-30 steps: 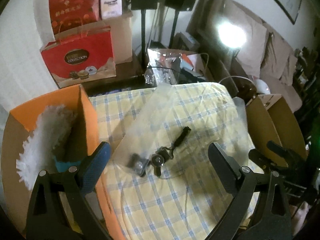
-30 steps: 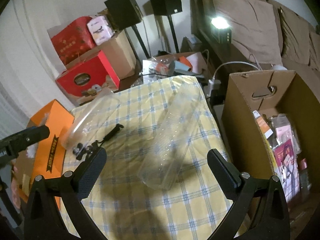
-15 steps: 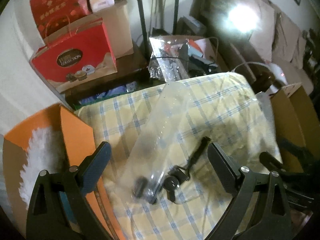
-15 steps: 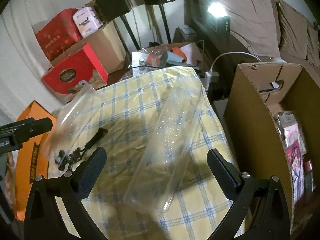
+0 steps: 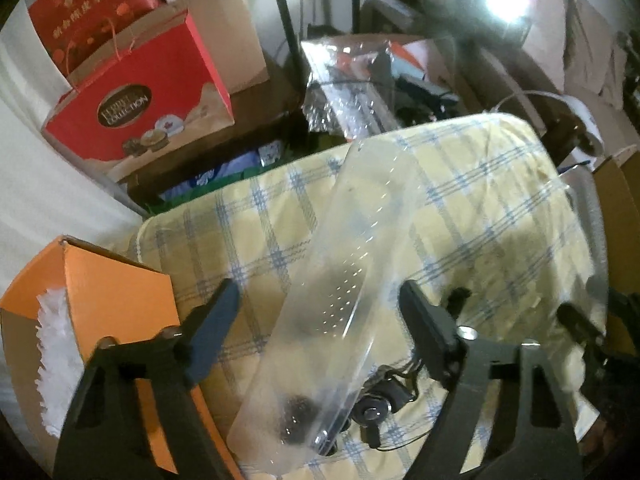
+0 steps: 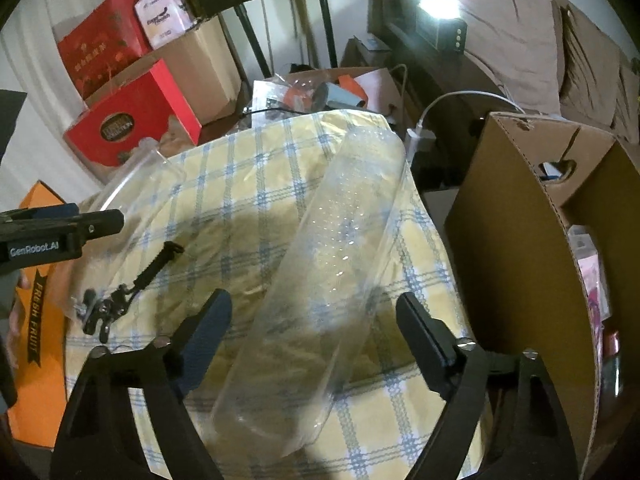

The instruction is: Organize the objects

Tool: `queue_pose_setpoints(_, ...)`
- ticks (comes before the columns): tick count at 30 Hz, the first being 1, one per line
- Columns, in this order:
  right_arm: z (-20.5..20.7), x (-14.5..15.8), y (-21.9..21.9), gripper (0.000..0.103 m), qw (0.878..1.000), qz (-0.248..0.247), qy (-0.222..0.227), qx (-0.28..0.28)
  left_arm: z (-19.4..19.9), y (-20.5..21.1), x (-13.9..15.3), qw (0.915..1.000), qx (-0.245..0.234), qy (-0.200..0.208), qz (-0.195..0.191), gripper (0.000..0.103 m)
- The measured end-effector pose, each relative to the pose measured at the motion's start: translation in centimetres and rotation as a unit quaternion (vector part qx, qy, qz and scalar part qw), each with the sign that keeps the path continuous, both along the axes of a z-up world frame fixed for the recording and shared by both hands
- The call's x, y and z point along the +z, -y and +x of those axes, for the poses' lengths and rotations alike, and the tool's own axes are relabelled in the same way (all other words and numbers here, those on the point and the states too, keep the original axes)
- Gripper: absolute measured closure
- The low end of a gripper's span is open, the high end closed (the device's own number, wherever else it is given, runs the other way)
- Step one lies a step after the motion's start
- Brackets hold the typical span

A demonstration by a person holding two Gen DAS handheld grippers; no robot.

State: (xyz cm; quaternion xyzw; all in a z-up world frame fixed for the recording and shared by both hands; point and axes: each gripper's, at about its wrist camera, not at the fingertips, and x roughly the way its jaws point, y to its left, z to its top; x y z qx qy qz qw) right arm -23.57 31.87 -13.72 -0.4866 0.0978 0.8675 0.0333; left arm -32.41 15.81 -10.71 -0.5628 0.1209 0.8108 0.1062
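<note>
- A clear plastic tray (image 5: 340, 280) is seen lying lengthwise on the checked cloth (image 5: 480, 208), between the spread fingers of the left gripper (image 5: 320, 320), untouched.
- A black strap with clips (image 5: 384, 396) is seen just beside that tray's near end.
- A second clear tray (image 6: 320, 272) is framed by the right gripper (image 6: 312, 320), jaws held wide apart, nothing gripped.
- An orange box (image 5: 112, 300) is placed left of the cloth, a cardboard box (image 6: 520, 240) to the right.
</note>
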Motion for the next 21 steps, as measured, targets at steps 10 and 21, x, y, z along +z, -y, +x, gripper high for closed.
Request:
queue_pose_setpoints(10,0.5,0.2,0.1,0.057,1.0,-0.008,-0.003,0.012,1.0,-0.1,0.7,0.9999,0.003,-0.001,0.014,0.067)
queue_pose_setpoints(21,1.9,1.8,0.9,0.059,0.999,-0.029,-0.024,0.036,3.9,1.6,5.4,0.996,0.007,-0.036,0.082,0.067)
